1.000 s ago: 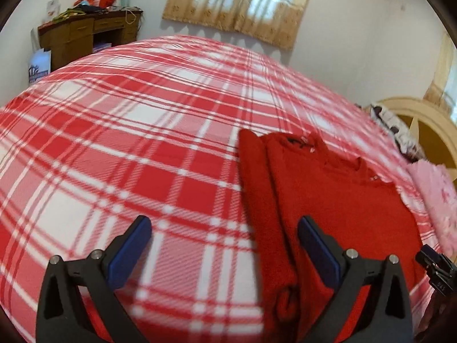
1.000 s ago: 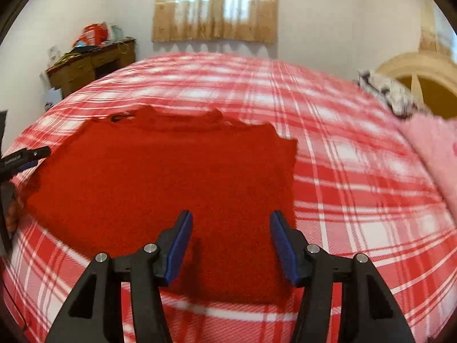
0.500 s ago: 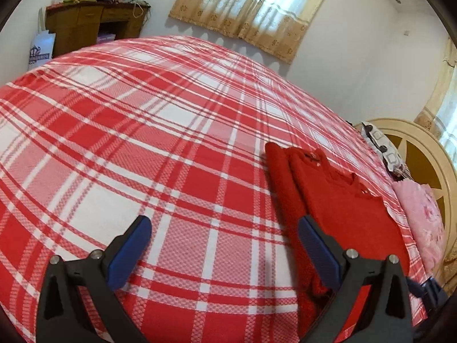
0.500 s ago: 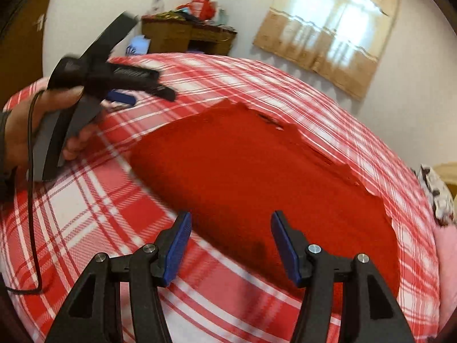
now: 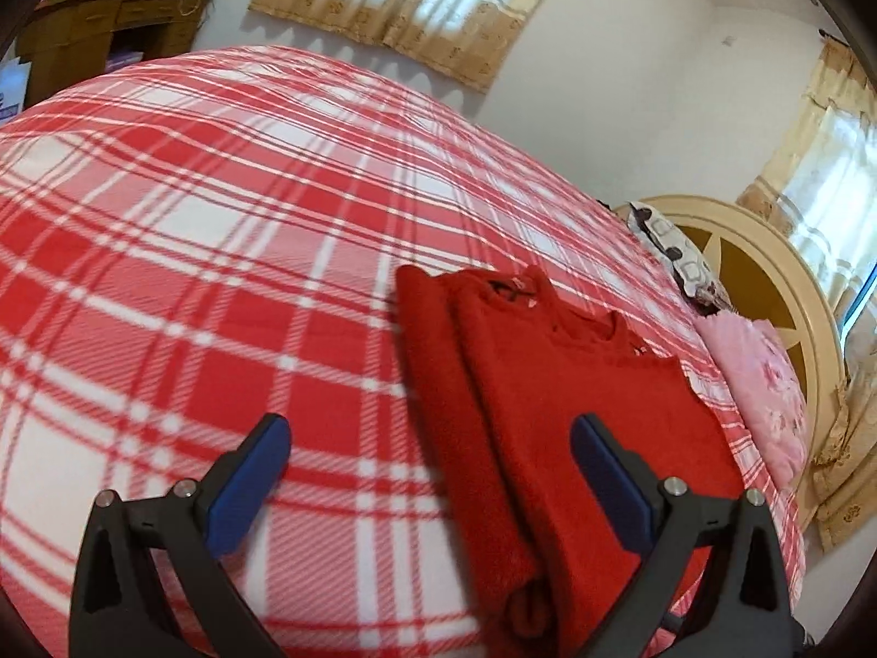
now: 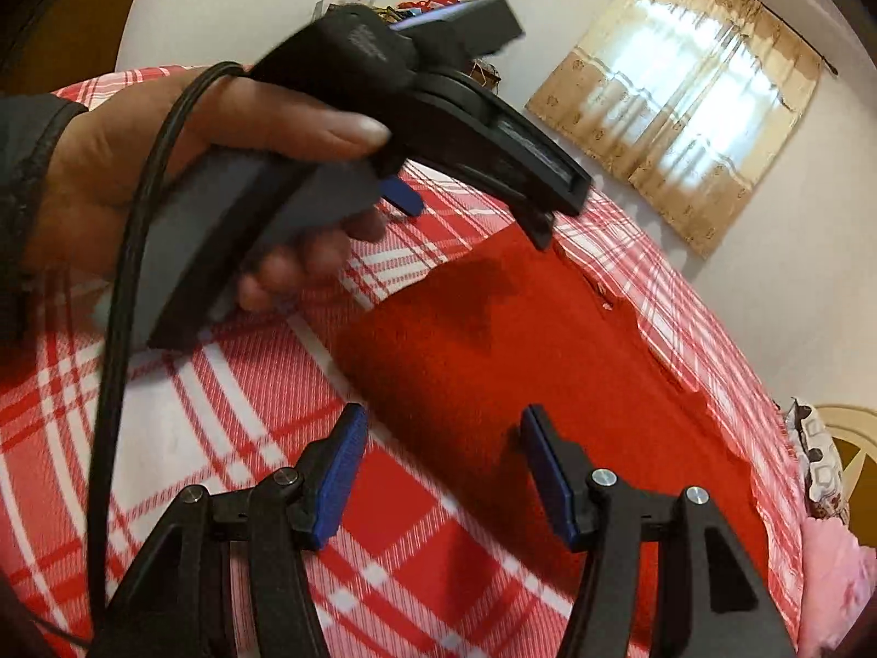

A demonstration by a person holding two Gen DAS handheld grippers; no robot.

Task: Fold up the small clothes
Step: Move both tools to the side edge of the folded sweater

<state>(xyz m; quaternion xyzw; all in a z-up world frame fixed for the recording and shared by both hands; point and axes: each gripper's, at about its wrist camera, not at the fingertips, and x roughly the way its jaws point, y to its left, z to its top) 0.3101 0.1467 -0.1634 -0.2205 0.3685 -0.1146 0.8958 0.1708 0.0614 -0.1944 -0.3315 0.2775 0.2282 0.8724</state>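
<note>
Left wrist view shows the left gripper [image 5: 430, 471] with jaws spread wide and empty above the plaid bedspread [image 5: 192, 252], the folded red sweater [image 5: 548, 395] lying flat just beneath its right finger. Right wrist view shows the right gripper [image 6: 438, 471] also parted and holding nothing, over the sweater's near edge, with a hand [image 6: 181, 181] gripping the other tool alongside.
</note>
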